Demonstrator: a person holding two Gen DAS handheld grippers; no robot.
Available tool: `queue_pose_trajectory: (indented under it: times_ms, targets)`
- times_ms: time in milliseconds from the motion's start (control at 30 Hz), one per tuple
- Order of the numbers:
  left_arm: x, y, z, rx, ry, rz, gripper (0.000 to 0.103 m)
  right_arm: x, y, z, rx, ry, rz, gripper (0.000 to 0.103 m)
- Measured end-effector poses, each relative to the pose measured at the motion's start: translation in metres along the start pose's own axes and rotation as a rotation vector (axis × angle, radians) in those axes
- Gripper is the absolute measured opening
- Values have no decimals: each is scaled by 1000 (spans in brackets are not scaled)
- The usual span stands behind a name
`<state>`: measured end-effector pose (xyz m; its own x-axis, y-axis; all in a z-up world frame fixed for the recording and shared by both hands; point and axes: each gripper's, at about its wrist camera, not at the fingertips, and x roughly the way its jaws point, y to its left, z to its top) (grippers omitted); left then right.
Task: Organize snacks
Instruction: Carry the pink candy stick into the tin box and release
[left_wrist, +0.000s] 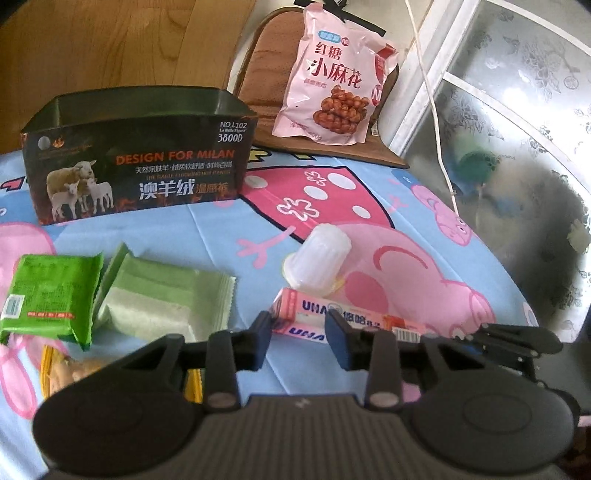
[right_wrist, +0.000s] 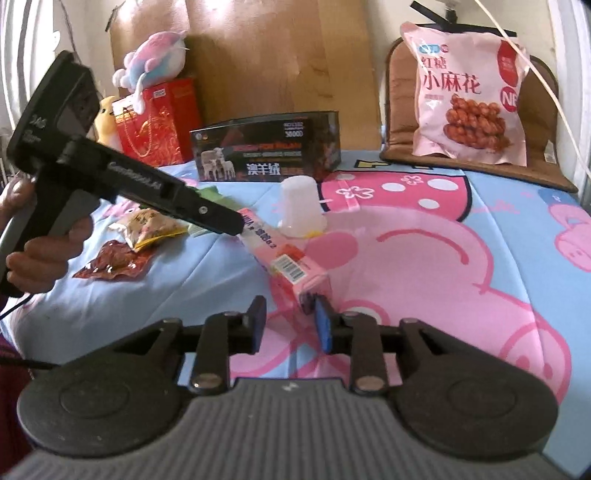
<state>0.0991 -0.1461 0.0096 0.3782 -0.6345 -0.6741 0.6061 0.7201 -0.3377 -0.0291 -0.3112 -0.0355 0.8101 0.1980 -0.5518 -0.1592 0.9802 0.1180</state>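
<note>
A long pink UHA candy box (left_wrist: 369, 319) (right_wrist: 280, 254) lies on the cartoon-print cloth. My left gripper (left_wrist: 299, 326) (right_wrist: 238, 225) stands open at the box's plain end. Its left finger is clear of the box and its right finger crosses in front of it. My right gripper (right_wrist: 290, 321) (left_wrist: 484, 334) is open at the barcode end. Its blue right pad sits close to the box corner and its left finger stands apart. The open-topped black sheep-print box (left_wrist: 140, 162) (right_wrist: 266, 151) stands beyond. A clear plastic cup (left_wrist: 317, 262) (right_wrist: 301, 210) lies next to the candy box.
Two green snack packets (left_wrist: 51, 295) (left_wrist: 162, 299) lie at the left, with a yellow packet (right_wrist: 147, 225) and a red packet (right_wrist: 114, 262) nearer. A large pink bag (left_wrist: 332, 74) (right_wrist: 469, 96) leans on a brown cushion (right_wrist: 546, 122). A person's hand (right_wrist: 44, 251) holds the left gripper.
</note>
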Motion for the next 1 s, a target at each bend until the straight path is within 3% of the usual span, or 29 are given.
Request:
queue_pose_trajectory:
  times_ms: [200, 333, 367, 433, 467, 500, 567, 633, 733, 767, 800, 900, 1000]
  targets:
    - [-6, -8, 0, 38, 0, 10, 37, 1, 3, 4, -10, -5, -16, 30]
    - [-44, 1, 10, 25, -86, 10, 35, -16, 4, 21, 27, -94, 88, 30]
    - [-52, 5, 15, 12, -107, 3, 27, -17, 5, 28, 29, -121, 112, 29]
    - [-62, 15, 29, -36, -119, -103, 22, -13, 7, 49, 23, -169, 171, 18]
    - [-66, 19, 38, -52, -135, -111, 22, -7, 9, 61, 14, -186, 199, 16]
    - [-69, 18, 46, -44, -164, -63, 22, 3, 13, 74, -13, -195, 186, 16]
    - [-73, 22, 59, -16, -227, 46, 21, 28, 24, 96, -109, -207, 69, 16]
    - [-74, 38, 65, -72, -223, 62, 20, 44, 26, 109, -133, -192, 18, 16]
    - [-71, 57, 61, -110, -202, 50, 25, 35, 14, 97, -82, -198, 104, 17]
    - [-67, 61, 60, -112, -183, 60, 27, 30, 10, 85, -76, -184, 121, 22]
    - [-59, 65, 58, -113, -159, 62, 27, 26, 9, 73, -68, -164, 118, 30]
    - [-36, 69, 54, -104, -103, 50, 28, 16, 1, 43, 0, -72, 135, 35]
    - [-20, 63, 51, -76, -90, 42, 42, 6, 1, 23, 90, -26, 156, 37]
